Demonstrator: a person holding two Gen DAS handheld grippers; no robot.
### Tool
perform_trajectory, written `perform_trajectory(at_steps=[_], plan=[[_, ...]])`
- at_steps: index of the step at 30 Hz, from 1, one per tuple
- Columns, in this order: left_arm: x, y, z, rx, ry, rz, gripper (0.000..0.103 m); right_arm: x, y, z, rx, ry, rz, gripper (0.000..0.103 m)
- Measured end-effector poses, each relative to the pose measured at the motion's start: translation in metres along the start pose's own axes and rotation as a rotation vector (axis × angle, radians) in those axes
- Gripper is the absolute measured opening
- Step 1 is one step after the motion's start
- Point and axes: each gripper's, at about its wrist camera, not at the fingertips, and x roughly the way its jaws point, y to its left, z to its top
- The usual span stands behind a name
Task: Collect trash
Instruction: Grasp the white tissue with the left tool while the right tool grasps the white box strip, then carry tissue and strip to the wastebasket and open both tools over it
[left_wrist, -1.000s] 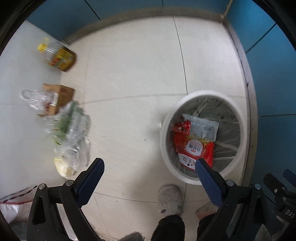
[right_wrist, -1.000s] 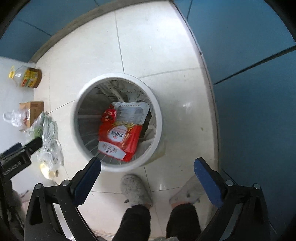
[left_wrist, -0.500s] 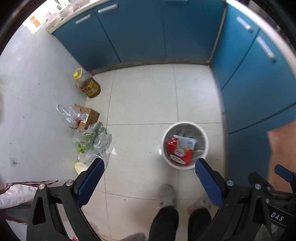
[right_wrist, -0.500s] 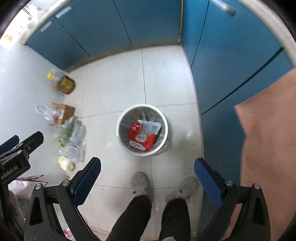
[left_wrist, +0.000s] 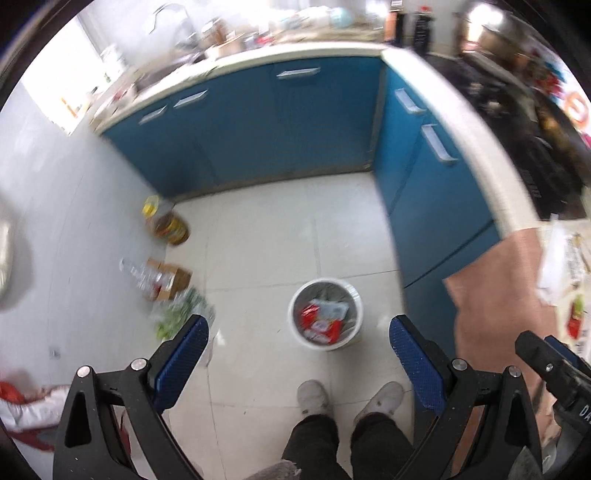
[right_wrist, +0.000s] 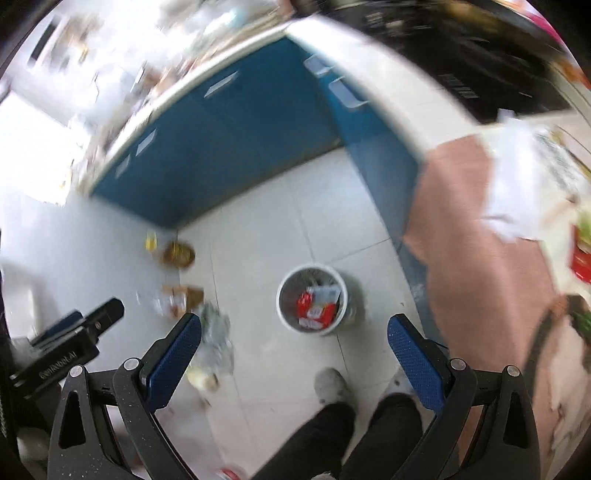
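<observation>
Both grippers, left (left_wrist: 295, 349) and right (right_wrist: 293, 345), rose from the bin (left_wrist: 326, 312), fingers released; the wrappers (left_wrist: 320, 322) look light, crinkly: pinch an edge.

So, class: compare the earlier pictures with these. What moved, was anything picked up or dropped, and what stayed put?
Both tools, left and right, rose away from the floor, so the round white waste bin shrank and blue cabinets and the countertop came into view. Nothing was gripped or released: both stayed open and empty. The red snack packet remained in the bin.
</observation>
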Motion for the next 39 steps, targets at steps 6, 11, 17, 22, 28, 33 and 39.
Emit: perform_trajectory(at_steps=[6, 11, 17, 22, 28, 33, 39], plan=[[-0.027, -0.129, 0.042, 0.204, -0.055, -0.081, 0.100, -0.072, -0.123, 0.026, 0.239, -0.111, -0.122, 0.102], [-0.018, -0.244, 0.062, 0.378, -0.044, -0.137, 0.100, -0.109, -0.241, 0.037, 0.428, -0.160, -0.273, 0.102], [0.020, -0.352, 0.064, 0.517, 0.065, -0.156, 0.100, -0.112, -0.338, 0.046, 0.543, -0.149, -0.357, 0.096], [0.057, -0.397, 0.054, 0.574, 0.157, -0.154, 0.100, -0.092, -0.368, 0.052, 0.570, -0.099, -0.348, 0.086], [0.082, -0.417, 0.048, 0.617, 0.223, -0.168, 0.099, -0.059, -0.384, 0.054, 0.598, -0.029, -0.311, 0.058], [0.086, -0.417, 0.047, 0.625, 0.221, -0.205, 0.011, -0.057, -0.384, 0.047, 0.589, -0.048, -0.303, 0.041], [0.066, -0.411, 0.052, 0.626, 0.161, -0.218, 0.003, -0.077, -0.378, 0.043, 0.578, -0.110, -0.311, 0.038]])
